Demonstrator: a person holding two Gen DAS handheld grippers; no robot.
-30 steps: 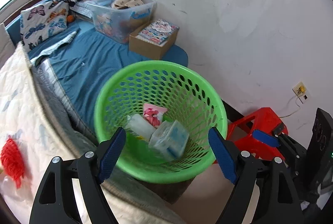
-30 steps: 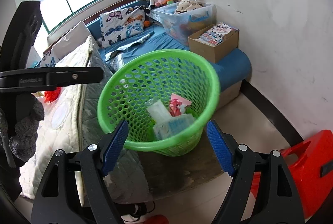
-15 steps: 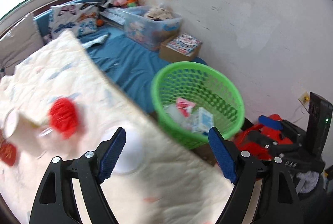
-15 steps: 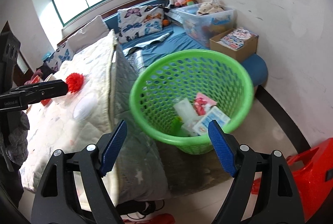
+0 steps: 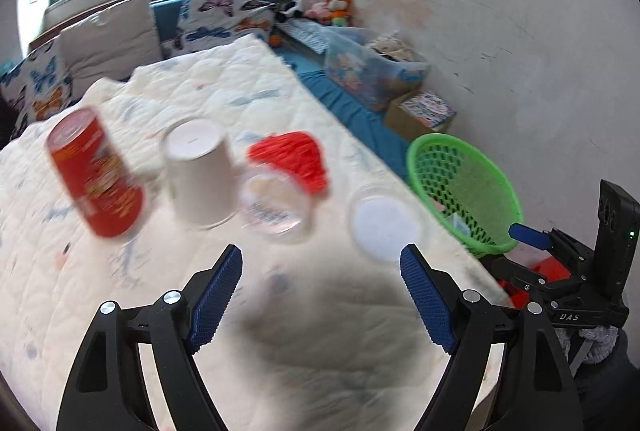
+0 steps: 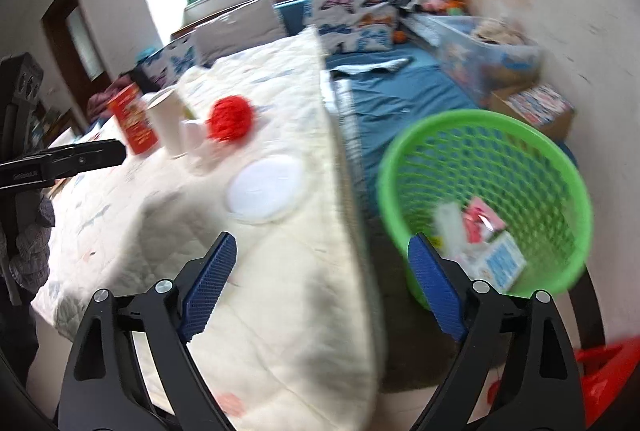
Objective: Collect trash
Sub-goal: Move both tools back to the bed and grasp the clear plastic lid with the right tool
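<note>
A green perforated basket stands beside the bed and holds several wrappers and a blue-white packet; it also shows in the left wrist view. On the white quilt lie a red can, an upturned white paper cup, a clear plastic cup, a red mesh ball and a white round lid. My left gripper is open and empty over the quilt, short of the items. My right gripper is open and empty over the bed edge, between lid and basket.
A white quilt covers the bed. A blue mattress with a clear storage box and a cardboard box lies along the wall. A red stool is at the lower right. Pillows line the headboard.
Both grippers swung left, away from the basket and toward the bed. The left view now faces the items on the quilt; the basket has moved to the right in both views.
</note>
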